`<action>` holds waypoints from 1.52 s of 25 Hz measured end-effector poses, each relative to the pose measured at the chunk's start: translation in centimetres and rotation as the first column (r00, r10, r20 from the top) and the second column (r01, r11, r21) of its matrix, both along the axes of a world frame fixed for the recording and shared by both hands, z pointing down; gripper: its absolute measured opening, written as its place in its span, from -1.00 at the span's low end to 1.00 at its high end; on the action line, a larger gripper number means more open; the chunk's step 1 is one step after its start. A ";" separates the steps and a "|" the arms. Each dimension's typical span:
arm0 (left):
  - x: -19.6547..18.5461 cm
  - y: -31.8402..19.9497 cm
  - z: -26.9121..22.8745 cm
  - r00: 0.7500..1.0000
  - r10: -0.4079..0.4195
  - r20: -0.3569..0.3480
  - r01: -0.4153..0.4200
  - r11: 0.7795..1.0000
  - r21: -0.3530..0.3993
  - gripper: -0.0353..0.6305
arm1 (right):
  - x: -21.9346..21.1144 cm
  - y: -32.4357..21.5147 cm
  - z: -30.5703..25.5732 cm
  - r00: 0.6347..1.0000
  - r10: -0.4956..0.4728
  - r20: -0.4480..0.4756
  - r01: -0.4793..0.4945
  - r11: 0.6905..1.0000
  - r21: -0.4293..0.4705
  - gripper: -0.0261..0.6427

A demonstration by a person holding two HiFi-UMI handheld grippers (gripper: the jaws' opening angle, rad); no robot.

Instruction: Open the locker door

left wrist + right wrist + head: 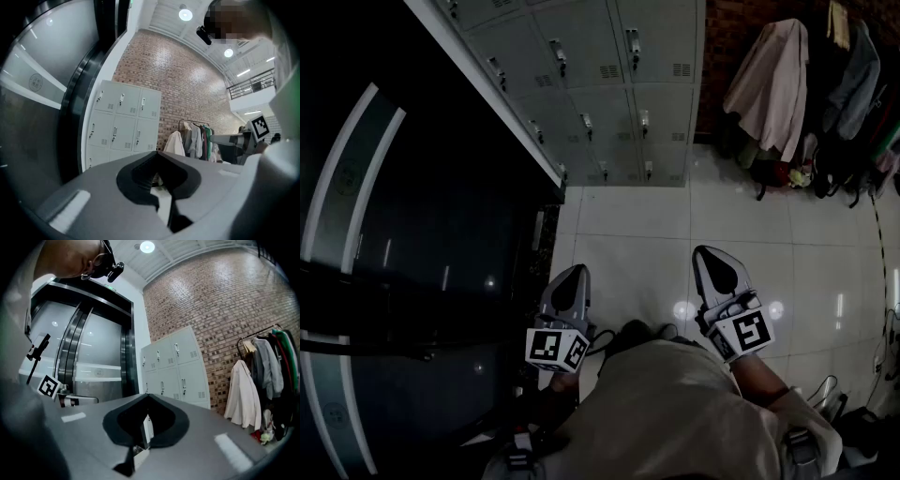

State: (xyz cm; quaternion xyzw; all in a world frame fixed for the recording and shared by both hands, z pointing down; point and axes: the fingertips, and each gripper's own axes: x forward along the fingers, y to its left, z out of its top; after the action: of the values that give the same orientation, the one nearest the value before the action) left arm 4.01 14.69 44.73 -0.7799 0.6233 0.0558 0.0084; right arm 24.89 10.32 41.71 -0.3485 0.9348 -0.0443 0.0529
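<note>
Facing the bank of pale grey metal lockers point(619, 84) across the glossy white tiled floor point(628, 225), I hold both tools about level and well short of any door. My left gripper point(574, 279) has its jaws pressed together on nothing, and my right gripper point(715, 262) is the same. The lockers lie straight ahead, lined up more with my left side. Each door's small upright handle point(177, 350) runs vertically near its left edge, so I judge I must spread my jaws sideways around one.

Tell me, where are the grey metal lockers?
In the head view the grey metal lockers stand at the top centre, between the dark glass door on the left and the rack of hanging coats on the right.
</note>
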 end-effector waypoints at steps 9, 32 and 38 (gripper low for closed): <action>-2.6 -0.4 0.2 0.998 -0.064 0.022 0.064 0.998 0.003 -0.70 | -2.3 -0.7 0.5 0.999 -0.023 -0.023 0.023 1.000 -0.001 -0.92; -11.7 -17.2 -1.3 1.000 0.000 0.021 0.000 1.000 0.018 -0.70 | -12.0 -15.6 -0.5 0.999 0.011 -0.035 -0.012 1.000 -0.005 -0.92; -15.8 -20.8 0.3 1.000 -0.014 0.009 0.014 1.000 -0.002 -0.70 | -16.5 -19.7 0.2 1.000 -0.012 -0.013 0.012 1.000 -0.004 -0.92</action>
State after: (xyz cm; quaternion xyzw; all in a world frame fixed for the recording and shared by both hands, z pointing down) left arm -11.82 -6.11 45.04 -0.7758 0.6287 0.0518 0.0109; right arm 8.43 -9.40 41.89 -0.3432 0.9371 -0.0441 0.0459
